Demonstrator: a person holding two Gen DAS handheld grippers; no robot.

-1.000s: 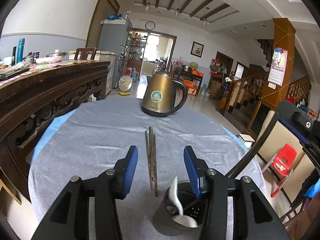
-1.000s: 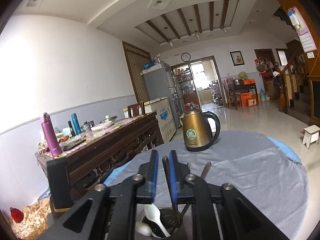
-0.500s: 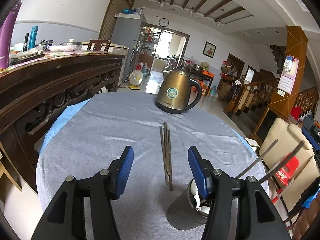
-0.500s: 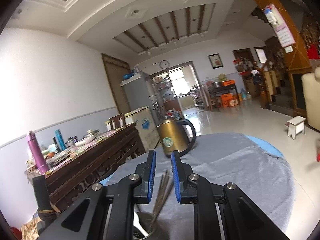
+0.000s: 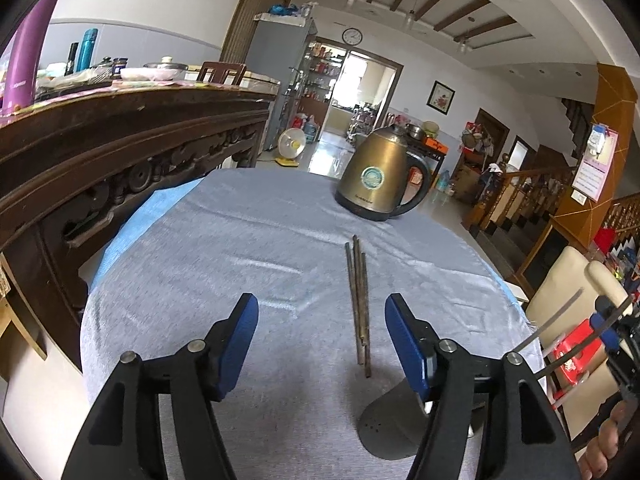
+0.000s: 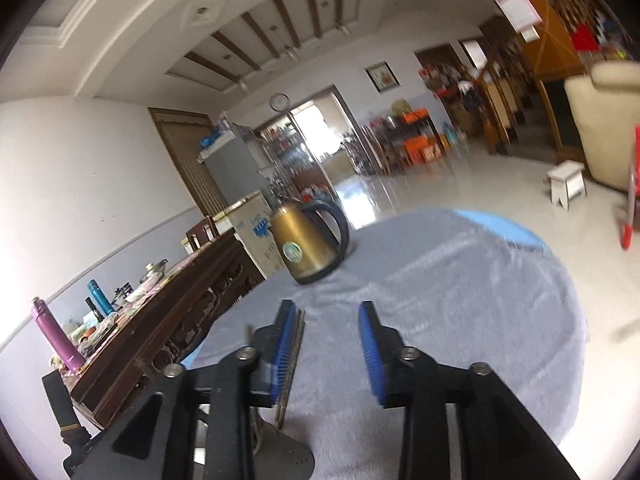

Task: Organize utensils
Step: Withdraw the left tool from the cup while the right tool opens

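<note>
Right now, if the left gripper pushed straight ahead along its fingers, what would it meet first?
Probably the chopsticks lying on the grey tablecloth, just right of centre between the open left gripper fingers. Farther along stands the kettle; depth is uncertain.

Three thin brown chopsticks [image 5: 359, 304] lie flat on the grey tablecloth, side by side and touching, near parallel, running away from the camera with staggered ends. Grey utensil holder [image 5: 390, 426] stands upright just beside their near tips, small holes in its wall; contents hidden in both views. Same holder [image 6: 286, 456] seen low in the right wrist view.
</note>
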